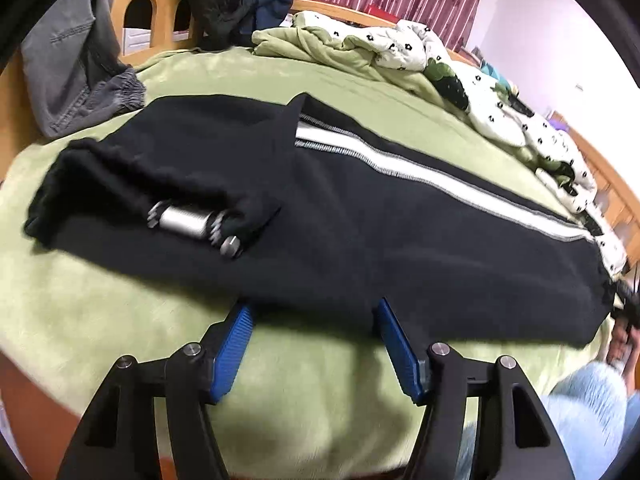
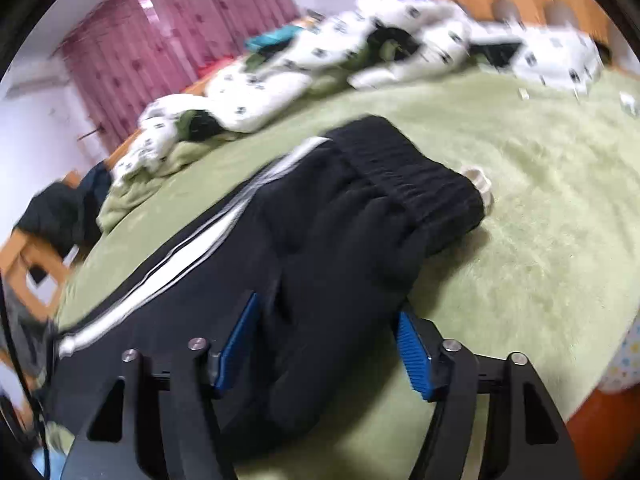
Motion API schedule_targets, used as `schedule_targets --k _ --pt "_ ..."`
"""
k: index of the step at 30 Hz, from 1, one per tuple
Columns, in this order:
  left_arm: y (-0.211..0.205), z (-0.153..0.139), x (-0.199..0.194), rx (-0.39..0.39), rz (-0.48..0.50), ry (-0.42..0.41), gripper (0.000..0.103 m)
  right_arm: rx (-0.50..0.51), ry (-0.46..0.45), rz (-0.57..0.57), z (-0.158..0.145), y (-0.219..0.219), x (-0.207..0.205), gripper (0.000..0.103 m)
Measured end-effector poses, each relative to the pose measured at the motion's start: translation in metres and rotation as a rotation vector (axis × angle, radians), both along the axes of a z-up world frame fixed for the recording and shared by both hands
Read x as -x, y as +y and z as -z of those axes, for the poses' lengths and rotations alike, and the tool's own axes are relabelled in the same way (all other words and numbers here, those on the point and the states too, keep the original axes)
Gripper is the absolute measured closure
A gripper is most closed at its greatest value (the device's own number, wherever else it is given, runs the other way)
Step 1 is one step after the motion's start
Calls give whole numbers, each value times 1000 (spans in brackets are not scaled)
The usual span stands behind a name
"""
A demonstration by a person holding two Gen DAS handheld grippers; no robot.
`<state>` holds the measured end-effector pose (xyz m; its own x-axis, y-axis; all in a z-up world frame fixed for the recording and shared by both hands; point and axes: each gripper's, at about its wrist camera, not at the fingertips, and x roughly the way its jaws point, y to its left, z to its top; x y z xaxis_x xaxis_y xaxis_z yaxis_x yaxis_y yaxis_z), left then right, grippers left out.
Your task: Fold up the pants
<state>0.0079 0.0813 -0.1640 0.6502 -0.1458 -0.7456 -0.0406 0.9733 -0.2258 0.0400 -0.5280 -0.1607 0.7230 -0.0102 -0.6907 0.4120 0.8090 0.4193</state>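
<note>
Black pants (image 1: 340, 232) with a white side stripe (image 1: 420, 172) lie lengthwise on the green bed cover (image 1: 120, 320). A silver metal cylinder (image 1: 188, 222) lies on the pants near their left end. My left gripper (image 1: 314, 312) is open, its blue pads at the pants' near edge, not holding cloth. In the right wrist view the pants (image 2: 320, 240) show their elastic waistband (image 2: 416, 184) far up. My right gripper (image 2: 328, 320) is open, with the black cloth lying between its blue pads.
A white flowered duvet (image 1: 400, 48) is bunched along the far side of the bed. Grey pants (image 1: 76, 64) and dark clothes (image 1: 224, 0) hang at the wooden bed frame (image 1: 152, 12). A pink curtain (image 2: 168, 40) is behind. A person's leg in light jeans (image 1: 588, 396) stands at right.
</note>
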Motion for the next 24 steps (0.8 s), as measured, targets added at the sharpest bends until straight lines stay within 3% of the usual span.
schedule_targets --k 2,4,5,6,7,8,10,13,15,16,18,19,20,21,24 --pt "1 -3 11 -4 -23 7 42 -36 -3 12 5 -10 -16 35" --pt "-3 -10 16 -25 -49 -11 42 -36 19 44 8 -16 -27 41" --pt "-4 -14 19 -45 -65 -27 42 25 19 82 3 -18 -31 66" --pt "-4 -19 22 -65 -79 -42 42 40 -45 70 -5 -22 -28 75" --pt "-4 -23 22 -77 -88 -55 42 32 -105 65 -11 -26 -23 76" --pt "-3 -28 23 -84 -95 -70 42 3 -184 57 -18 -32 -16 76" --pt "1 -39 22 -81 -100 -99 42 -6 -186 52 -19 -35 -19 75" --pt "3 -44 8 -105 -101 -100 42 74 12 38 1 -26 -34 63" --pt "5 -42 -6 -139 -109 -87 43 73 51 18 12 -25 -25 58" --pt "6 -38 -14 -158 -115 -77 47 82 25 27 11 -22 -11 56" --pt "10 -30 -28 -152 -112 -50 56 113 26 58 5 -18 9 44" --pt "13 -23 -36 -140 -106 -34 66 130 37 65 2 -15 18 44" --pt "13 -19 -43 -148 -110 -26 84 145 51 59 -3 -11 28 44" --pt "15 -15 -50 -178 -118 -25 91 156 60 59 -5 -9 33 44" --pt "26 -25 -68 -225 -161 -85 95 230 107 78 -22 6 48 44"
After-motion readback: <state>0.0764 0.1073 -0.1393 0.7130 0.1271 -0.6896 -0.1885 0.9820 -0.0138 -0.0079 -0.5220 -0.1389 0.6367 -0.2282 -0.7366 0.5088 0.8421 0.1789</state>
